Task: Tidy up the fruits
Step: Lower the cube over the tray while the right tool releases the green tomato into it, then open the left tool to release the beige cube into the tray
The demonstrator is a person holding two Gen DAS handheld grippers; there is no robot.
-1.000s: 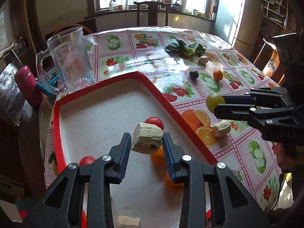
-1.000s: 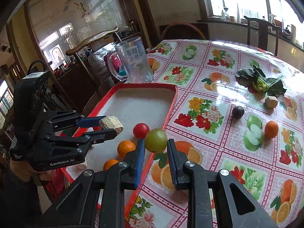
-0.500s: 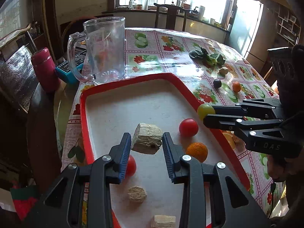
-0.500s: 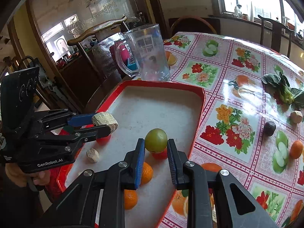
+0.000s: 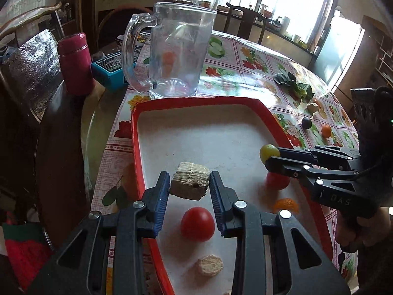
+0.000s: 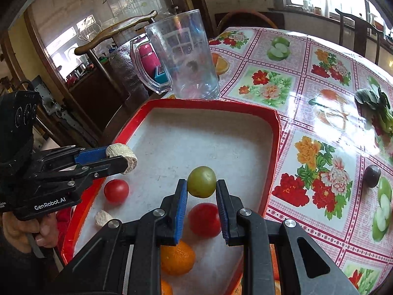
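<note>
A red-rimmed tray (image 5: pixel 137 132) (image 6: pixel 272 132) lies on the flowered tablecloth. My left gripper (image 5: pixel 189 185) is shut on a beige fibrous chunk (image 5: pixel 190 184), held above the tray's left part; the right wrist view shows that chunk (image 6: pixel 121 157) too. My right gripper (image 6: pixel 202 191) is shut on a green round fruit (image 6: pixel 202 181) (image 5: pixel 269 152) above the tray's middle. In the tray lie red tomatoes (image 5: pixel 197 223) (image 6: pixel 205 218) (image 6: pixel 116 191), oranges (image 6: pixel 177 258) (image 5: pixel 286 204) and a small beige piece (image 5: pixel 209 265) (image 6: pixel 103 217).
A clear glass mug (image 5: pixel 175 51) (image 6: pixel 181 56) stands just beyond the tray's far edge. On the cloth to the right lie a dark plum (image 6: pixel 371 175), an orange (image 5: pixel 326 130), leafy greens (image 5: pixel 294 87) and a beige lump (image 5: pixel 312 107). A pink flask (image 5: pixel 73 64) stands left.
Both grippers have moved leftward over the tray, lower and closer to the mug, still holding the chunk and the green fruit. The right one crossed from the tray's rim to over its inside.
</note>
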